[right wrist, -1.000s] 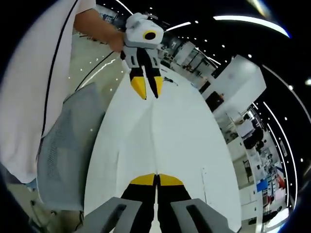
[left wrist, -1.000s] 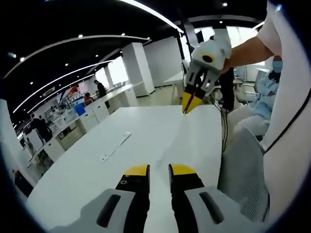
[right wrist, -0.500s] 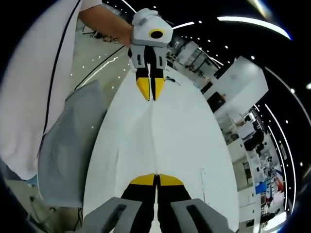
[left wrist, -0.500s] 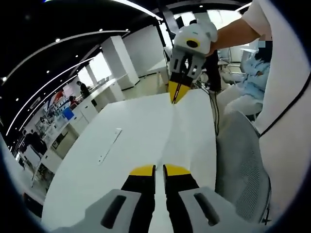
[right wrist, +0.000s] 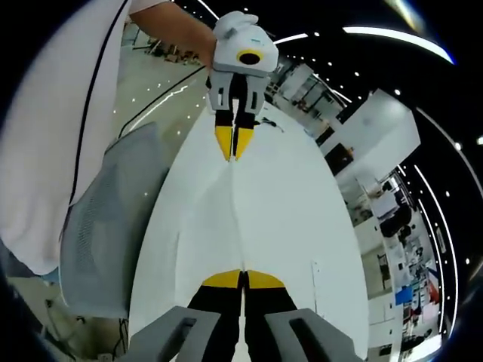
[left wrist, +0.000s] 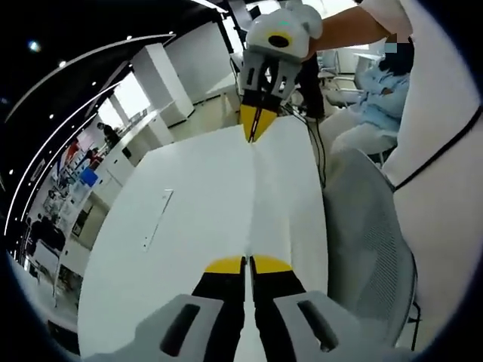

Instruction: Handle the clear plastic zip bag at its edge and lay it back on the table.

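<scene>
Smooth, faintly glossy white table point(left wrist: 204, 188), thin clear plastic zip bag point(left wrist: 253, 197), grey mesh chair back point(left wrist: 370, 249).

Bag: the zip bag point(left wrist: 253, 196) hangs stretched above the table point(left wrist: 189, 226), between the two grippers.
Left gripper point(left wrist: 248, 263): at one bag edge.
Right gripper point(right wrist: 243, 277): at the opposite edge.
Chair point(left wrist: 366, 226): beside the table's long edge.

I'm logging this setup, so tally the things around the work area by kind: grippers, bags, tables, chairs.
Grippers: 2, the left gripper and the right gripper, each shut on an end of the bag.
Clear zip bags: 1, the clear plastic zip bag stretched between them.
Tables: 1, the white table.
Chairs: 1, the grey mesh chair.
Total: 5.
</scene>
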A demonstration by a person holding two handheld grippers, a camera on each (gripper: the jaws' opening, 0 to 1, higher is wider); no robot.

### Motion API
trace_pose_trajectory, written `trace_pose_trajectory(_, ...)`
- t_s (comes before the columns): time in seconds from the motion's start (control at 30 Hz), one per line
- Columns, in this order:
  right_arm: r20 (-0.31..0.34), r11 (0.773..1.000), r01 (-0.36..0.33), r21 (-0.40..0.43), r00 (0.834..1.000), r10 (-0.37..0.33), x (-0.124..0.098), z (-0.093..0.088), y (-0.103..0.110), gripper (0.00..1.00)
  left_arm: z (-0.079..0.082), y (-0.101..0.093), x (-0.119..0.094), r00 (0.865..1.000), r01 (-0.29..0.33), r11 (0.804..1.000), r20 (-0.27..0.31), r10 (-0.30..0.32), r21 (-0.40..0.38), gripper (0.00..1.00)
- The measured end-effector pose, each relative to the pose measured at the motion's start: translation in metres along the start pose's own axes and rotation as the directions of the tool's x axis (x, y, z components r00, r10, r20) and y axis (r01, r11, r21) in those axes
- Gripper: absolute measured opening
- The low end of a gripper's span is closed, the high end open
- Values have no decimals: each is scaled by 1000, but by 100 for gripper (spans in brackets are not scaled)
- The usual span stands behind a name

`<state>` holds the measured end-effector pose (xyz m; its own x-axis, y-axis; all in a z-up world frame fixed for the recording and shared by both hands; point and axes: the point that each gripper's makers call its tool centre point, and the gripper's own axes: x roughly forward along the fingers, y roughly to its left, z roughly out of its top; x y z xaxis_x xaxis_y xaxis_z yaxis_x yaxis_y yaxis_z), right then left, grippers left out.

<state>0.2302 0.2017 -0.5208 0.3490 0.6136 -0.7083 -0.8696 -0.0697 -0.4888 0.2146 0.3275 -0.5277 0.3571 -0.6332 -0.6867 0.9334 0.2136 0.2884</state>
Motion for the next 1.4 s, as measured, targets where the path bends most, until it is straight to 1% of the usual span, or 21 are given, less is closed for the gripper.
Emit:
trace_pose_trajectory(0.1,-2,1000,-4,-6,1000,4,0,1,1,0,-3,-4,2,999,30,999,-30,-30,15,0)
trace_pose_trajectory(0.3,-7,1000,-13,-16,1000,13,1,3,3,0,-4,-10,6,996,69,997,-64,-68,24,0)
trace_pose_trajectory(0.47,-11,999,-24,-23,1000,24,3,3,6,0,-9,-14,8,989,104,994,-104,-101,30,0)
trace_pose_trajectory(0.57,-13,999,-25,-25,1000,25,3,4,6,0,-9,-17,8,987,119,993,-113,-115,23,0)
trace_pose_trajectory(0.67,-12,999,-28,-29,1000,28,3,5,6,0,-11,-20,8,982,137,990,-135,-132,23,0)
trace_pose_trajectory(0.73,-12,999,-29,-30,1000,29,4,6,6,0,-11,-21,8,980,141,990,-146,-136,27,0)
trace_pose_trajectory(0.87,-12,999,-30,-29,999,30,4,6,6,0,-14,-22,8,975,153,988,-163,-150,4,0)
trace_pose_trajectory(1.0,-14,999,-31,-29,999,30,3,5,7,0,-13,-19,8,975,143,990,-175,-138,12,0)
trace_pose_trajectory(1.07,-14,999,-31,-27,999,31,3,5,7,0,-13,-21,7,972,147,989,-183,-144,4,0)
trace_pose_trajectory(1.13,-15,999,-31,-28,999,30,3,5,7,0,-14,-21,8,971,148,989,-191,-143,14,0)
trace_pose_trajectory(1.23,-14,999,-30,-23,999,30,4,4,8,0,-14,-23,8,968,156,988,-200,-152,8,0)
trace_pose_trajectory(1.3,-9,999,-28,-16,1000,27,4,4,8,0,-15,-25,9,964,168,986,-209,-166,-8,0)
trace_pose_trajectory(1.4,-7,1000,-23,-6,1000,22,3,4,7,0,-15,-25,9,962,166,986,-217,-165,-12,0)
